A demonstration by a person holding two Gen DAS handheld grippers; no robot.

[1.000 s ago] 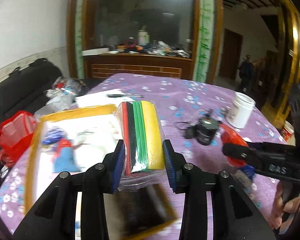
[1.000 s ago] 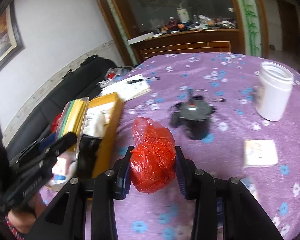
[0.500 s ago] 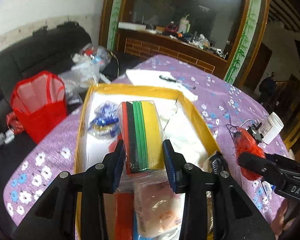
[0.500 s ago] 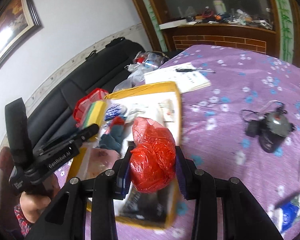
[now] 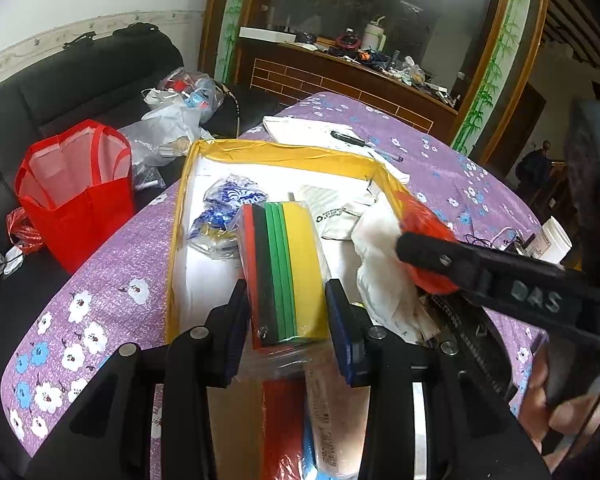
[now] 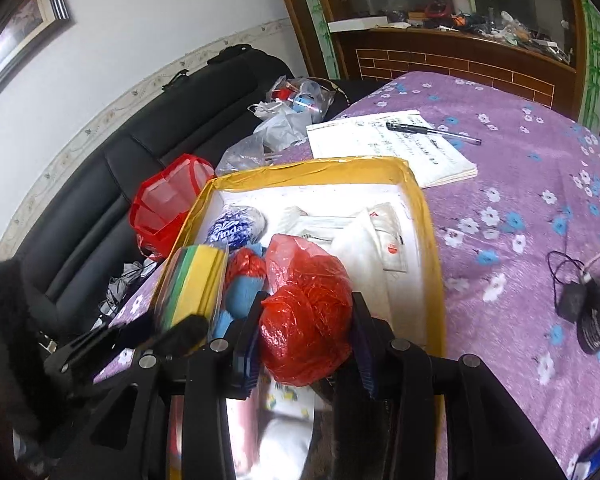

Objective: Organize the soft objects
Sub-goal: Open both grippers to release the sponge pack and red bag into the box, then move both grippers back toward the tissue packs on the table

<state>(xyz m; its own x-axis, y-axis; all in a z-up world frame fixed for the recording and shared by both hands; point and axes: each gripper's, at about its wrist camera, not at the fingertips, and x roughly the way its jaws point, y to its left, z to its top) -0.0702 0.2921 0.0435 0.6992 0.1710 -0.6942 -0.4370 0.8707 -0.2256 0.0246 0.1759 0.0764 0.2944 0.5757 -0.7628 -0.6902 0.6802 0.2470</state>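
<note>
My left gripper (image 5: 287, 326) is shut on a clear-wrapped pack of coloured sponge cloths (image 5: 286, 268), red, black, green and yellow, held over the yellow-rimmed box (image 5: 276, 151). The pack also shows in the right wrist view (image 6: 194, 286). My right gripper (image 6: 305, 338) is shut on a crumpled red plastic bag (image 6: 306, 320), held over the same box (image 6: 312, 170). In the left wrist view the right gripper's finger crosses at the right with the red bag (image 5: 426, 220) behind it. The box holds a blue tissue pack (image 6: 234, 230), white packets and a red-and-blue soft thing (image 6: 246, 280).
The box sits on a purple flowered tablecloth (image 6: 520, 184). A notepad with a pen (image 6: 396, 144) lies beyond it. A black device with a cable (image 6: 592, 312) lies to the right. A red tote bag (image 5: 76, 188) and plastic bags (image 5: 176, 116) sit on the black sofa at left.
Both grippers have swung left from the open tablecloth to over the box, each still holding its load. The right gripper has come closer beside the left.
</note>
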